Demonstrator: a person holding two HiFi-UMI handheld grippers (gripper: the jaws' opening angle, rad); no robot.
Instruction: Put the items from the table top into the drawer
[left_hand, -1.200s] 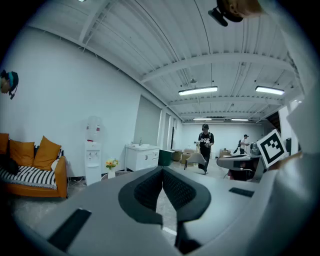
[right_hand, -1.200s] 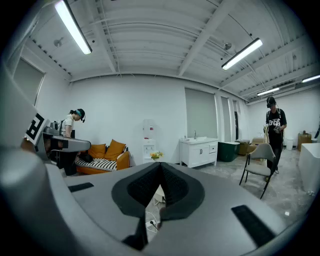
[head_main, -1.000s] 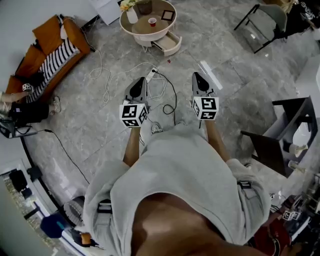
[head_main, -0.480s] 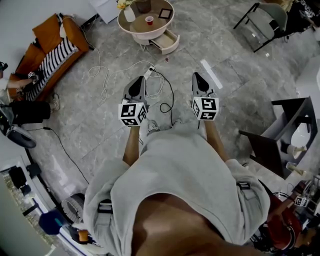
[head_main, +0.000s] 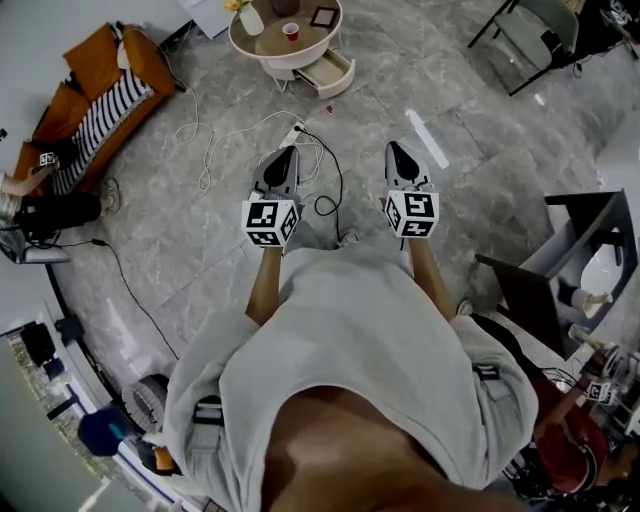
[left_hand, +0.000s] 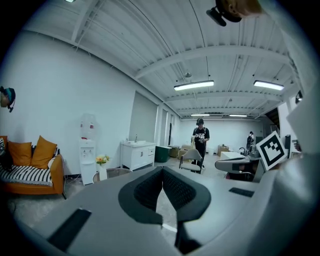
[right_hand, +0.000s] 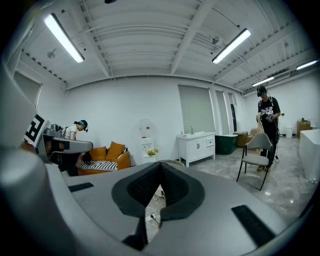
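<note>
Grey marble floor (head_main: 480, 150) under you, with white cable (head_main: 215, 140) looped across it just ahead of both tools. You hold the left gripper (head_main: 290, 151) and the right gripper (head_main: 392, 147) side by side, near level, both aimed toward the round table (head_main: 268, 44) at the far edge of the head view and well apart from it. In the left gripper view, the left gripper (left_hand: 161, 170) has its dark ribbed pads meeting at the tips, with only floor showing behind them and nothing gripped. In the right gripper view it is the same: the right gripper (right_hand: 159, 165) is closed tip to tip and empty, with a bit of cable on the floor visible past the pads. The task's items sit on the table top: a red cup (head_main: 291, 31) near the middle, a white vase (head_main: 251, 18) with flowers at the left rim, and a dark picture frame (head_main: 323, 16) at the right. The drawer (head_main: 332, 74) stands pulled open under the table's near side; its contents can't be made out from here. An orange sofa (head_main: 85, 95) with a striped cushion lies far off to the left, and a grey chair (head_main: 530, 40) to the right.
</note>
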